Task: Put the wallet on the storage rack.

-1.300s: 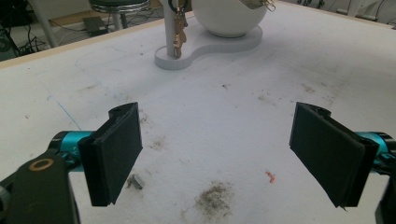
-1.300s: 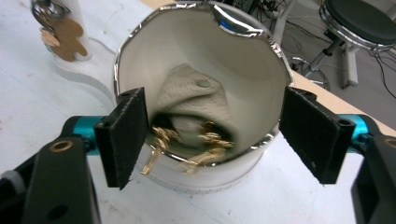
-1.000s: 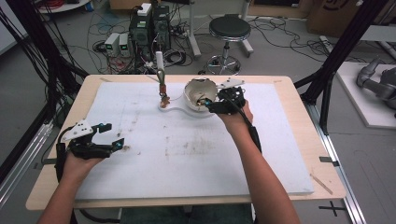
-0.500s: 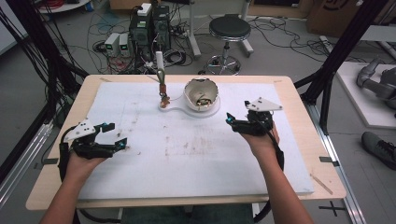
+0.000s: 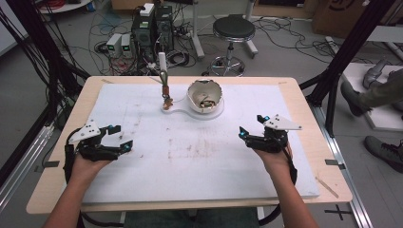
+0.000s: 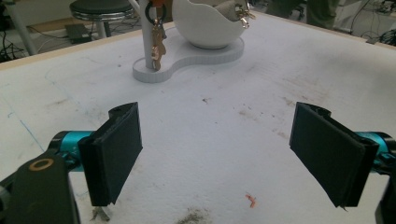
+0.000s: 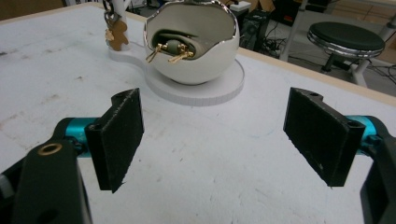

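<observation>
Right gripper (image 5: 251, 134): withdrawn from bowl (image 5: 205, 96) toward table's (image 5: 304, 118) right edge, jaws wide, empty. Left gripper (image 5: 119, 137): wide, empty. Placement likely complete.

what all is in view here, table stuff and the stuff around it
bowl: 1, white egg-shaped with a jagged open rim, on the far middle of the table
item in the bowl: 1, grey-green with gold clasps, inside the bowl
stand base: 1, white, flat, under the bowl and post
post: 1, white, upright on the base, left of the bowl
keyring charm: 1, brown, hanging on the post
mat: 1, white, stained, covering the table
table: 1, light wood
stool: 1, black seat, floor beyond the table
electronics boxes: several, black and grey, floor far left
left gripper: 1, black, open, near left
right gripper: 1, black, open, near right
</observation>
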